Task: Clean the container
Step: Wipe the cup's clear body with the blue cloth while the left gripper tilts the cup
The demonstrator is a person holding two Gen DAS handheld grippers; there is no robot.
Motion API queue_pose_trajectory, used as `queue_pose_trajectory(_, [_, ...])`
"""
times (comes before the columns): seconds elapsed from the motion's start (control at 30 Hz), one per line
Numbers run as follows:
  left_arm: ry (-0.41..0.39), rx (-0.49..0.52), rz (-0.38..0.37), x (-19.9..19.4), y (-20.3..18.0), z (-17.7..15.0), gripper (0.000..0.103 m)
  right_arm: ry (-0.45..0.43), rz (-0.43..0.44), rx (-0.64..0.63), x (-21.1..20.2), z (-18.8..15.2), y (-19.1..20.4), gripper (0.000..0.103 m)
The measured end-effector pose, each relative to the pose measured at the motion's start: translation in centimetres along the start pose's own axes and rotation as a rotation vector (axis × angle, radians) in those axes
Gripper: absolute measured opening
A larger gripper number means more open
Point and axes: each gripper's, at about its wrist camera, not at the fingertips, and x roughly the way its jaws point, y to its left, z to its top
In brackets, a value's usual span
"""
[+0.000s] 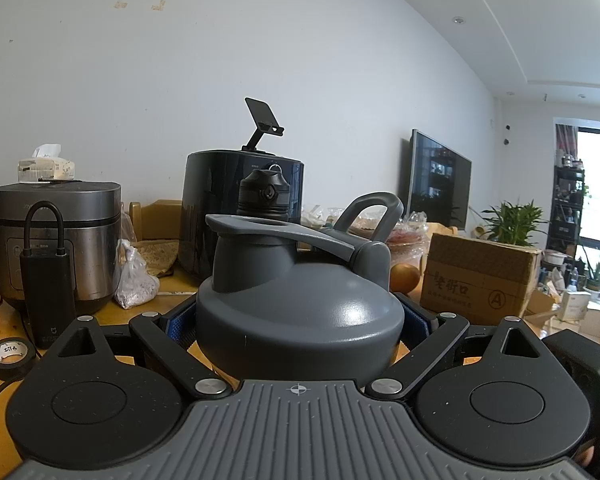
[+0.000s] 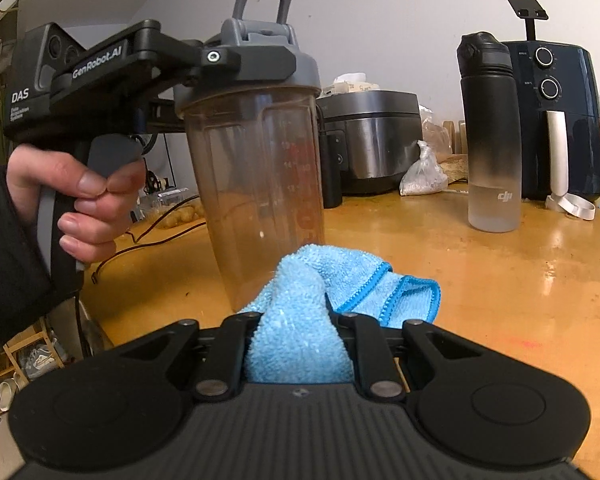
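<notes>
A clear brownish shaker bottle with a grey lid and a loop handle stands upright on the yellow wooden table. My left gripper is shut on the lid, one blue pad on each side. In the right wrist view it comes in from the left, held by a hand. My right gripper is shut on a bunched light blue cloth. The cloth hangs low beside the foot of the bottle; I cannot tell whether it touches it.
Behind the shaker stand a steel rice cooker, a black-and-clear water bottle and a dark blue air fryer. A plastic bag, a power bank, a tape roll, a cardboard box and an orange also lie on the table.
</notes>
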Motion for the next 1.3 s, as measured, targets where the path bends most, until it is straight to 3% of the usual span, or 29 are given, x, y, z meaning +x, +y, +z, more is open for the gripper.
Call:
queue_pose_trajectory(0.63, [-0.005, -0.002, 0.002, 0.0, -0.1, -0.1, 0.096, -0.226, -0.036, -0.019, -6.0, 1.9, 0.7, 0.010])
queue_pose_trajectory(1.3, [-0.002, 0.005, -0.016, -0.1, 0.2, 0.0, 0.096, -0.255, -0.048, 0.008, -9.1, 1.2, -0.7, 0.011])
